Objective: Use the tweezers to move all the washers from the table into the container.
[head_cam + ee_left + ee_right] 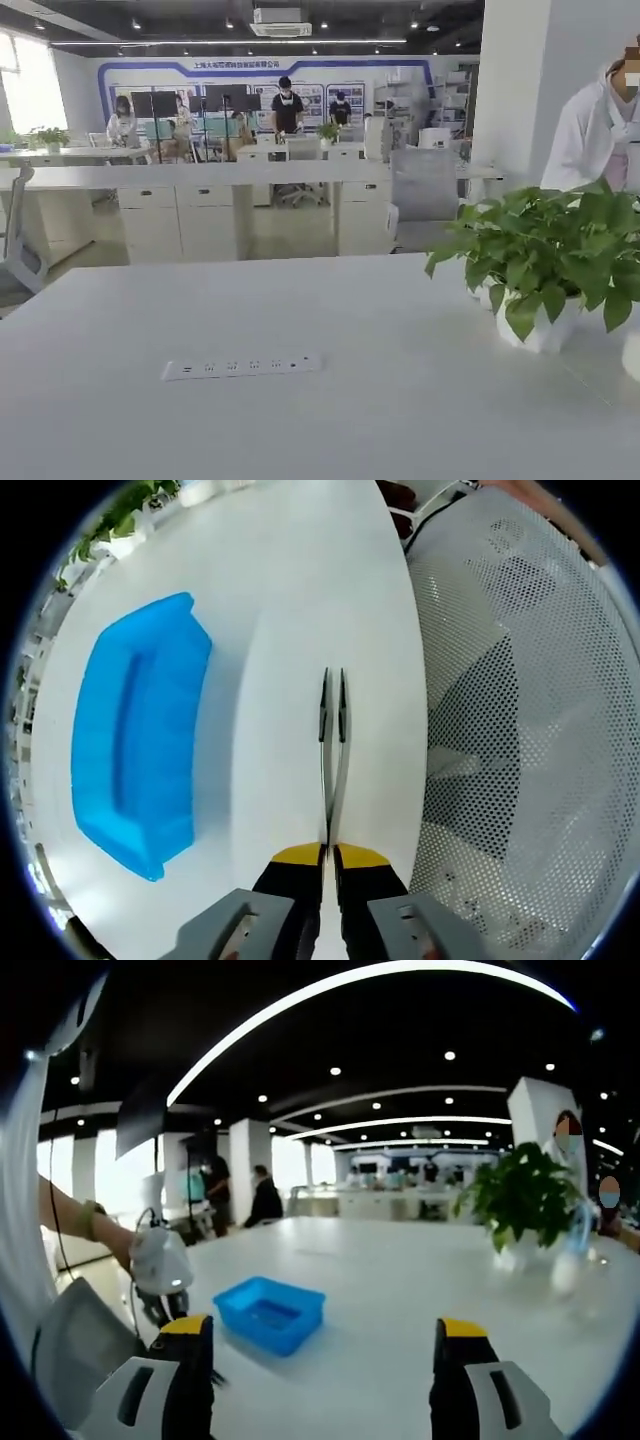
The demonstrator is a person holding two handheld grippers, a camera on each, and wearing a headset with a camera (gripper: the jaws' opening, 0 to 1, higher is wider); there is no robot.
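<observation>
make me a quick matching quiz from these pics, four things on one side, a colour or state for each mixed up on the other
Things:
1 tweezers
2 container
3 plant
4 power strip

Colour or state:
A white, flat, with sockets
B green leaves
C blue
D clamped in the left tongs

Pairs: 1-D, 2-C, 3-B, 4-A

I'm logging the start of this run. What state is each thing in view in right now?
left gripper: shut on the tweezers.
right gripper: open, holding nothing.
tweezers: tips slightly apart, nothing between them.
container: upright, open-topped, looks empty.
potted plant: upright.
power strip: lying flat, nothing plugged in.
</observation>
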